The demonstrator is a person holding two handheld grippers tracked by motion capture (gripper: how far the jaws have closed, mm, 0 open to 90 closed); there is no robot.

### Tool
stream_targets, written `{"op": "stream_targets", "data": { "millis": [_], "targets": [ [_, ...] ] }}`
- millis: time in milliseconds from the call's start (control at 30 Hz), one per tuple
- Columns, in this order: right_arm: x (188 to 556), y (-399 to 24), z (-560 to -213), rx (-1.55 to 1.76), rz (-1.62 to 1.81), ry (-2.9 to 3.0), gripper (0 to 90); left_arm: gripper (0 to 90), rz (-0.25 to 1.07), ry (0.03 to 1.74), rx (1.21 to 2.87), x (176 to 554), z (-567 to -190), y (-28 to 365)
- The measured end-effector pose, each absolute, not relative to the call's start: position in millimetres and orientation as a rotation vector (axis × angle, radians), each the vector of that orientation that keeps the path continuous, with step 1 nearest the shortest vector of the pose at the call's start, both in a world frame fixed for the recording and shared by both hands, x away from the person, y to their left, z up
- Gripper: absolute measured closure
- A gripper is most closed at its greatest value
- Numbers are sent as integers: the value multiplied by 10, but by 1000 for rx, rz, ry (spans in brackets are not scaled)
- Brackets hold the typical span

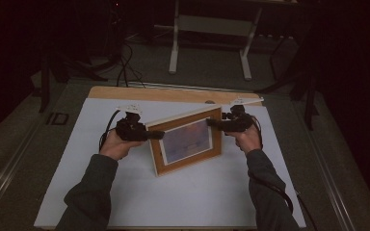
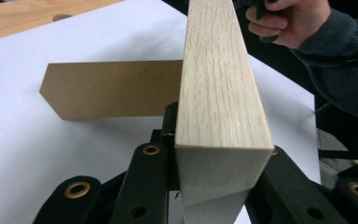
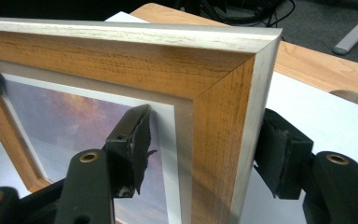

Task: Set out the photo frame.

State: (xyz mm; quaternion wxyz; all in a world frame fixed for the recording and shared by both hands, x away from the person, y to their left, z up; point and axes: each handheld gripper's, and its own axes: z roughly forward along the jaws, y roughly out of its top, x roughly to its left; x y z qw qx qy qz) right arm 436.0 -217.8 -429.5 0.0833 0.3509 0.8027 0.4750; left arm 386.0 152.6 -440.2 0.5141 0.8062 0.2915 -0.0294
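Note:
A wooden picture frame (image 1: 188,139) with a bluish, orange-tinted print stands upright on the white sheet (image 1: 173,192), one hand at each end. My left gripper (image 1: 156,135) is shut on its left end: in the left gripper view the pale side of the frame (image 2: 219,93) sits tight between both black jaws, and the brown back prop (image 2: 112,88) juts out to the left. My right gripper (image 1: 212,122) straddles the upper right corner of the frame (image 3: 121,56). One pad (image 3: 135,144) lies against the glass, and the other pad (image 3: 279,158) stands a sliver off the back.
The white sheet covers a wooden tabletop (image 1: 125,92) with a round hole (image 1: 210,102) near its far edge. Behind the table, a white desk leg (image 1: 174,43) and cables (image 1: 125,62) are on the dark floor. Bare sheet lies in front of the frame.

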Motion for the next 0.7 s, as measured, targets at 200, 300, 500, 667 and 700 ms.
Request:
{"op": "stream_targets", "data": {
  "millis": [200, 300, 500, 667, 700],
  "targets": [
    [4322, -2228, -4296, 1055, 1423, 2399, 443, 769, -75, 703, 1929, 3875, -4411, 1520],
    [4300, -2263, -4300, 1059, 1429, 2398, 463, 767, -71, 706, 1929, 3877, -4411, 1512],
    [4256, -2316, -4322, 1062, 1453, 2380, 502, 755, -62, 728, 1922, 3879, -4413, 1497],
    [4225, -2351, -4340, 1055, 1472, 2375, 538, 663, -22, 779, 1936, 3851, -4394, 1456],
    [4220, -2351, -4340, 1051, 1470, 2372, 542, 655, -14, 787, 1935, 3840, -4390, 1460]
  ]
}}
